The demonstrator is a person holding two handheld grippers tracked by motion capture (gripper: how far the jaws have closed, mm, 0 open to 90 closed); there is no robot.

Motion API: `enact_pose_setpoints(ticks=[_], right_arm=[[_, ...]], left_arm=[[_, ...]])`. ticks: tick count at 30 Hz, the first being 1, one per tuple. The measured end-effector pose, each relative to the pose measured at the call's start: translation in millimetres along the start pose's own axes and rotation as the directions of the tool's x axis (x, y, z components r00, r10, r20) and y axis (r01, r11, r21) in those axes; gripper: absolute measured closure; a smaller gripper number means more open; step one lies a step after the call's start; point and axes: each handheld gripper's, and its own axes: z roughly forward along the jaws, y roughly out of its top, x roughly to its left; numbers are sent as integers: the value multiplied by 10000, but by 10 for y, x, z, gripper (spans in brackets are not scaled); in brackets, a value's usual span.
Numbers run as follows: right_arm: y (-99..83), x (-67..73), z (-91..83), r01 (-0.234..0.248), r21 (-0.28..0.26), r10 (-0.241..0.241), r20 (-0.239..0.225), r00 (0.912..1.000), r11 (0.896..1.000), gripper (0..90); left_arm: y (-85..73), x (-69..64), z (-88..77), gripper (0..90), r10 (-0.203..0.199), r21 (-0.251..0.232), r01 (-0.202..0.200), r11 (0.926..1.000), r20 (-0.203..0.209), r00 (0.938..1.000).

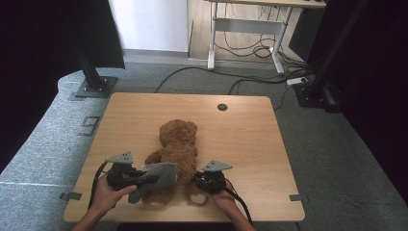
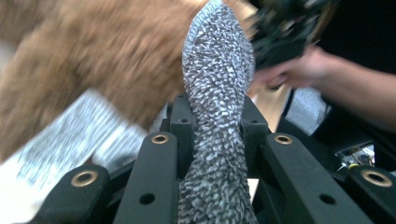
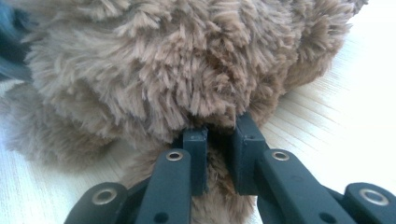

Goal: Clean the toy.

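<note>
A brown teddy bear (image 1: 177,144) lies on its back on the wooden table (image 1: 240,139), head away from me. My left gripper (image 1: 144,177) is shut on a grey knitted cloth (image 1: 159,175), which drapes over the bear's lower body. In the left gripper view that grey cloth (image 2: 217,116) runs up between the jaws, with the bear's fur (image 2: 107,60) behind it. My right gripper (image 1: 198,179) is shut on the bear's leg near the foot with the pale sole (image 1: 197,197). The right gripper view has brown fur (image 3: 187,70) pinched between the jaws of my right gripper (image 3: 219,135).
A small round cable hole (image 1: 222,107) sits near the table's far edge. Beyond the table there is grey carpet, black stand bases (image 1: 96,86) at the left and right, cables, and a white desk frame (image 1: 250,29) at the back.
</note>
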Motion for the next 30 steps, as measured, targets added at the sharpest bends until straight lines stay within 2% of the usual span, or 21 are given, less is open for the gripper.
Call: enact_pose_setpoints(ticks=[3,10,16,18,26,28,30], right_arm=[[1,-4,-20,-142,-120,141,-61,9999,9998,791],[9,5,-62,-105,-418,100,-130,9999,9991,820],[20,1,-80,-219,-569,201,-315,9993,9981,841],[21,1,-82,-179,-602,158,-352,9993,9980,841],[8,3,-76,-80,-411,61,-450,9990,9991,793],[-1,-3,-76,-110,-337,94,-472,9988,9994,747],[-7,-6,-80,-204,-276,191,-462,9988,9994,659]], left_arm=[[143,-76,12,727,181,-284,-172,9994,312,9993],[420,-147,179,725,401,-496,-375,9981,529,9978],[561,-70,330,723,271,-336,-261,9991,307,9992],[570,-31,369,723,198,-208,-194,9996,194,9996],[490,178,523,722,-497,452,500,9977,-93,9987],[467,220,539,722,-693,486,696,9964,-95,9976],[445,253,554,722,-794,524,805,9954,-222,9966]])
